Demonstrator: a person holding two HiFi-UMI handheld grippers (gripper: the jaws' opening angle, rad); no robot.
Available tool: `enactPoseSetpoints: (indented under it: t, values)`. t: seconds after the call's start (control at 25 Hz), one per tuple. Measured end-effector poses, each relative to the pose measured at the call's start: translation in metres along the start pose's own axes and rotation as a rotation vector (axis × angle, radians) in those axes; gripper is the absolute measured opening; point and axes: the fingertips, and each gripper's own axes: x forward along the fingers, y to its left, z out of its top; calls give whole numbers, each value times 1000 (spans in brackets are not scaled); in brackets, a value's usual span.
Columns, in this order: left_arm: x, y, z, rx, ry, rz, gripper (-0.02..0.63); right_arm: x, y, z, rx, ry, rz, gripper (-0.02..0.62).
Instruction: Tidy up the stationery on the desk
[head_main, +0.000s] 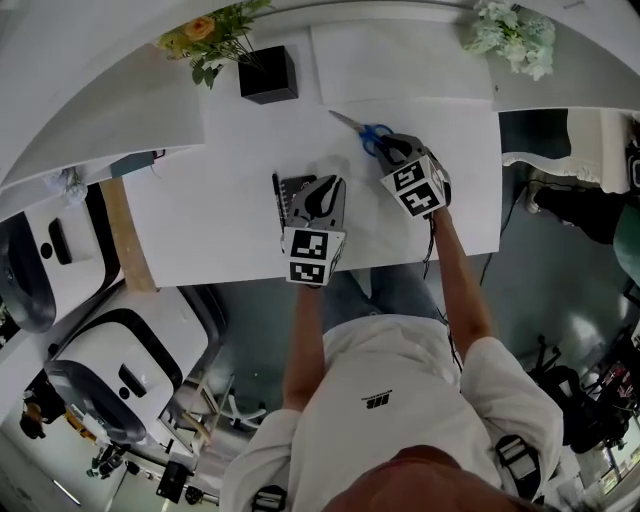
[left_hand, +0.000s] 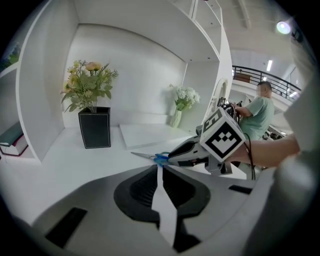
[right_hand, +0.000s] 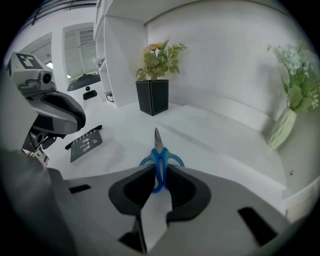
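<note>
The white desk (head_main: 200, 220) bears a black planter (head_main: 268, 74), a spiral notebook (right_hand: 86, 144), a pale vase (right_hand: 281, 129).

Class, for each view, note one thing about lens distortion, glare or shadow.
Head view: the desk edges bow outward. Left gripper view: a ceiling lamp flares at top right, and the corners go dark. Right gripper view: the scissors look sharp, with a soft shadow beside the notebook.

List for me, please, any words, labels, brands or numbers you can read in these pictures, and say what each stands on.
No text is readable in any view.
Notebook cover: small pink marks and print, too blurred to read.
T-shirt: small dark chest logo, too small to read.
Marker cubes: black-and-white square patterns, no letters or numbers.
</note>
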Motion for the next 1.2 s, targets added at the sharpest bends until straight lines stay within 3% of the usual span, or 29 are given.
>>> enactPoseSetpoints:
  t: [0.48, 1.2]
  values:
    - [-30, 15, -19, 98, 23, -135, 0, -29, 59, -20, 233, -30, -156, 57]
    - [-59, 29, -72, 149, 62, -214, 0, -33, 141, -46, 516, -71, -301, 55]
